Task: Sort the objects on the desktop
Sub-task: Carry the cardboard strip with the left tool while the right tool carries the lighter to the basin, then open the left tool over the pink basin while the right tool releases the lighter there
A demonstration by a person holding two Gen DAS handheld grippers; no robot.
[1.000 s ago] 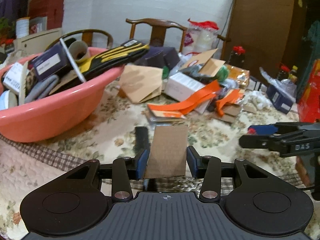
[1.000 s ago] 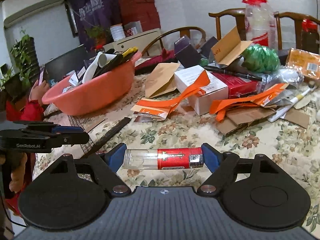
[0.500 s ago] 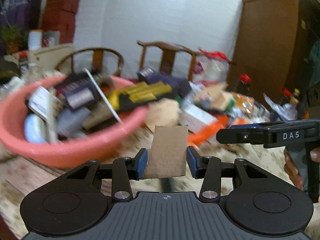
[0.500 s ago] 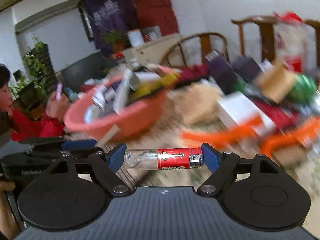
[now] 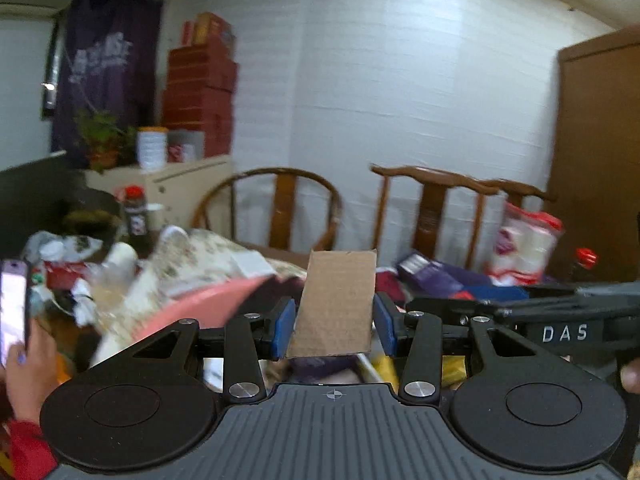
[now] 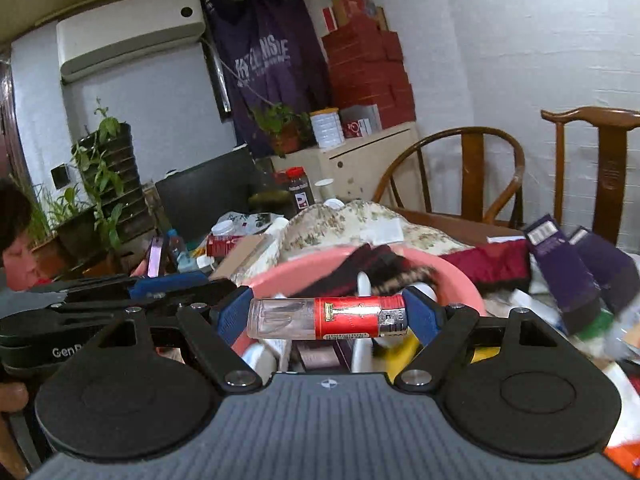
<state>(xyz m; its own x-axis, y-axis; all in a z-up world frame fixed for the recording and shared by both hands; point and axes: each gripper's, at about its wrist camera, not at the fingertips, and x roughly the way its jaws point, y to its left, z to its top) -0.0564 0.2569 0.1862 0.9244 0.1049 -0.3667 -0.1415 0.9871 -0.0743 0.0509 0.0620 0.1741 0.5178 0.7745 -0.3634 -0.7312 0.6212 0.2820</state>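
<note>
My left gripper (image 5: 335, 324) is shut on a brown cardboard piece (image 5: 335, 304) that stands upright between its blue pads. The right gripper (image 6: 328, 316) is shut on a lighter (image 6: 326, 317) with a clear end and a red label, held crosswise by its two ends. Both hang above the pink basin (image 6: 452, 276), whose rim (image 5: 208, 304) shows just below and behind the fingers. The basin holds several items, among them dark cloth and white pieces. Each gripper shows at the other view's edge: the right one (image 5: 560, 320) and the left one (image 6: 120, 292).
A person in red sits at the left with a phone (image 5: 12, 312) in hand. Purple boxes (image 6: 560, 264), a red cloth and other clutter lie on the floral tablecloth to the right. Wooden chairs (image 5: 280, 208) stand behind the table, and a dark cabinet (image 5: 600, 160) at the far right.
Both grippers have risen and swung left, from over the tablecloth to above the pink basin. The cardboard and the lighter stay held as before.
</note>
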